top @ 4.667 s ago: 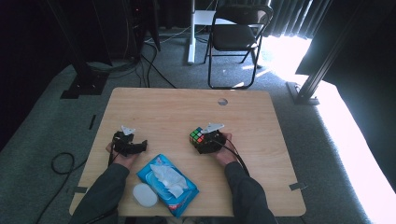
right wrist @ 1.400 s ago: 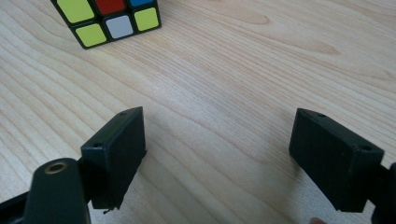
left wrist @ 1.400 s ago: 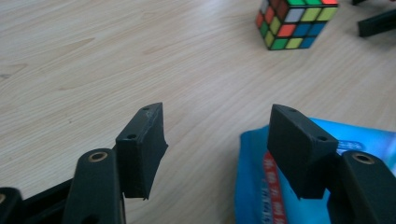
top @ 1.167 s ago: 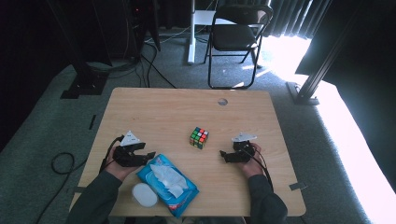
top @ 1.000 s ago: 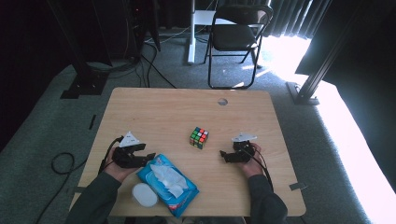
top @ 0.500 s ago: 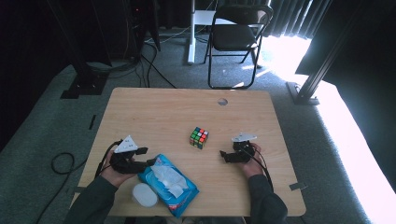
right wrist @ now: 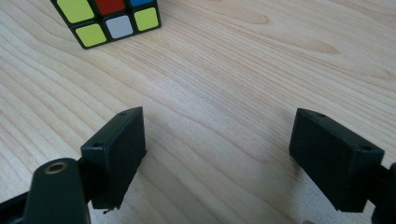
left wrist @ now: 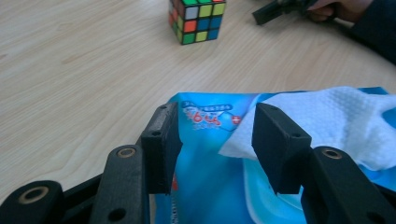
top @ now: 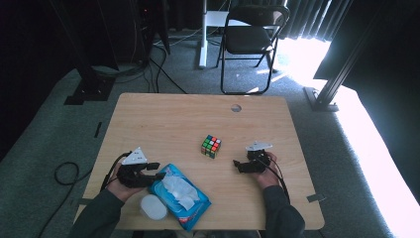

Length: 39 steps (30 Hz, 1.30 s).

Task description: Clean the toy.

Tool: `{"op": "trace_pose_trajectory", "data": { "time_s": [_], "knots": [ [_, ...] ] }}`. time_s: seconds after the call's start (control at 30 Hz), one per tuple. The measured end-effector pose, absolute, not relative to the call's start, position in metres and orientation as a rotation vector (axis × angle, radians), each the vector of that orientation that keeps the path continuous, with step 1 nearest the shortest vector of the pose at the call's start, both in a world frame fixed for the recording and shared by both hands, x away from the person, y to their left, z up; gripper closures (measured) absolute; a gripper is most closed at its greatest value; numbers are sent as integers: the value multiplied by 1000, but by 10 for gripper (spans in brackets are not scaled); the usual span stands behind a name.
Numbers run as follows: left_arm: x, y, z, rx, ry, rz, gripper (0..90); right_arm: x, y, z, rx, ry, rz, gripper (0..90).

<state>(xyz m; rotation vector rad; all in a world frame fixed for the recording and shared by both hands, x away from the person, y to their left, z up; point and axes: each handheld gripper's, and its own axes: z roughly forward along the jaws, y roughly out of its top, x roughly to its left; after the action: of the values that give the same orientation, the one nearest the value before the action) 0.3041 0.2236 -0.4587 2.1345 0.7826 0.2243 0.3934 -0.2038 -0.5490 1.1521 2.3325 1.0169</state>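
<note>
The left claw (left wrist: 212,144), jaws spread, is straddling the blue plastic wet-wipe pack's (left wrist: 219,186) protruding white sheet (left wrist: 327,121) near the table's (top: 163,124) front edge.

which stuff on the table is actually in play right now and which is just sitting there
In play, judging by gripper position:
- wet wipes pack, with the open left gripper over its edge
- white wipe sticking out of it

Lying about:
- puzzle cube, standing alone
- white lid beside the pack
- right gripper, open over bare table
</note>
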Motion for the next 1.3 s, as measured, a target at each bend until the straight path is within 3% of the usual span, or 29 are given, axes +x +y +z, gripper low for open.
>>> {"op": "trace_pose_trajectory", "data": {
  "time_s": [0.27, 0.4, 0.6, 0.63, 0.73, 1.3],
  "knots": [
    [305, 217, -464, 2165, 754, 173, 497, 393, -204, -549, 1152, 2333, 1017, 183],
    [305, 213, -468, 2199, 736, 150, 542, 393, -204, -549, 1152, 2333, 1017, 183],
    [302, 210, -468, 2220, 657, 119, 701, 393, -204, -549, 1152, 2333, 1017, 183],
    [301, 210, -468, 2222, 647, 121, 781, 393, -204, -549, 1152, 2333, 1017, 183],
    [300, 208, -467, 2220, 623, 128, 881, 393, -204, -549, 1152, 2333, 1017, 183],
    [302, 216, -461, 2146, 696, 243, 900, 393, -204, -549, 1152, 2333, 1017, 183]
  ]
}}
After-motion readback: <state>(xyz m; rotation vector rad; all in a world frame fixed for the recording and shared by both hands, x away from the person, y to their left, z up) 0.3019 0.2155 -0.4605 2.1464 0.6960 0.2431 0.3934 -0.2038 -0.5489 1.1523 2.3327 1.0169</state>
